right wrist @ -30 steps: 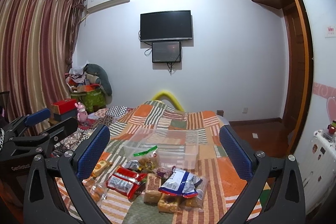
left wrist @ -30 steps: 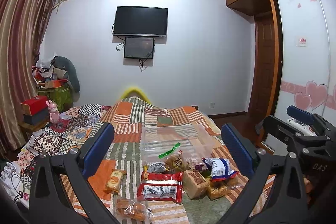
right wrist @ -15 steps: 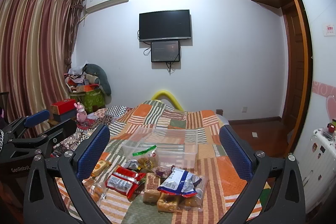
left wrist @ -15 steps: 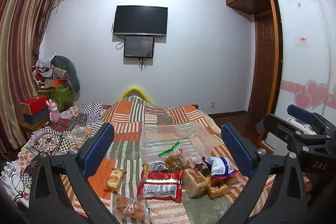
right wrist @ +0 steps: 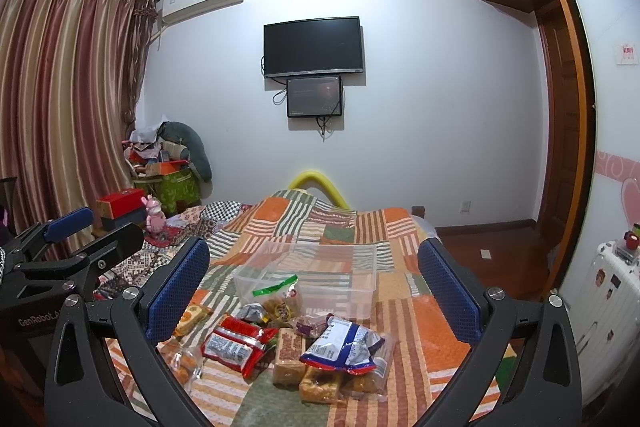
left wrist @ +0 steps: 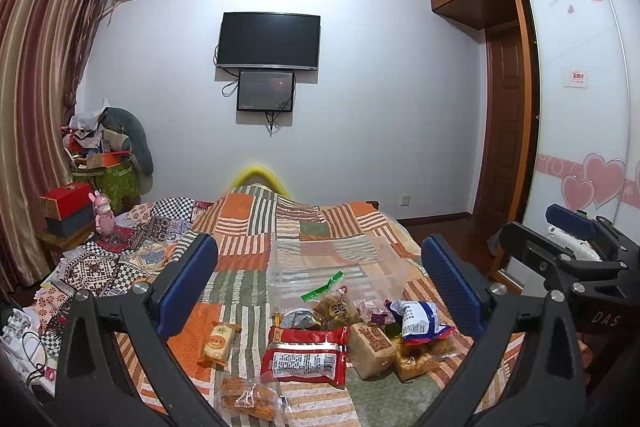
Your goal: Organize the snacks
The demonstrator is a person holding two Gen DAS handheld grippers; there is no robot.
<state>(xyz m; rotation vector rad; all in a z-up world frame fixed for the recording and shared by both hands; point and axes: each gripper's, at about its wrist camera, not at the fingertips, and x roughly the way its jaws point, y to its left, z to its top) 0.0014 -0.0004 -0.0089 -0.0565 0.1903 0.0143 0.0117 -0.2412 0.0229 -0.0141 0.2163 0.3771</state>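
Note:
Several snack packs lie in a heap on the patchwork bedspread (left wrist: 248, 227): a red packet (left wrist: 305, 359), a blue-and-white bag (left wrist: 418, 319), wrapped bread (left wrist: 370, 347) and a small orange cake pack (left wrist: 218, 341). Behind them stands a clear plastic box (left wrist: 340, 267), also seen as the clear box (right wrist: 320, 267) from the right. My left gripper (left wrist: 320, 291) hovers open above the heap, holding nothing. My right gripper (right wrist: 312, 295) is open too, over the red packet (right wrist: 236, 345) and the blue bag (right wrist: 340, 345). Each gripper shows at the edge of the other's view.
A television (left wrist: 269, 41) and a smaller screen hang on the far wall. Boxes and clutter (left wrist: 100, 171) stand left of the bed by the striped curtain (right wrist: 68, 115). A wardrobe with heart decals (left wrist: 580, 107) and a white suitcase (right wrist: 604, 299) stand at the right.
Both grippers have shifted only slightly; the views tilt a little and the snacks sit a touch lower in frame. Nothing was picked up or let go.

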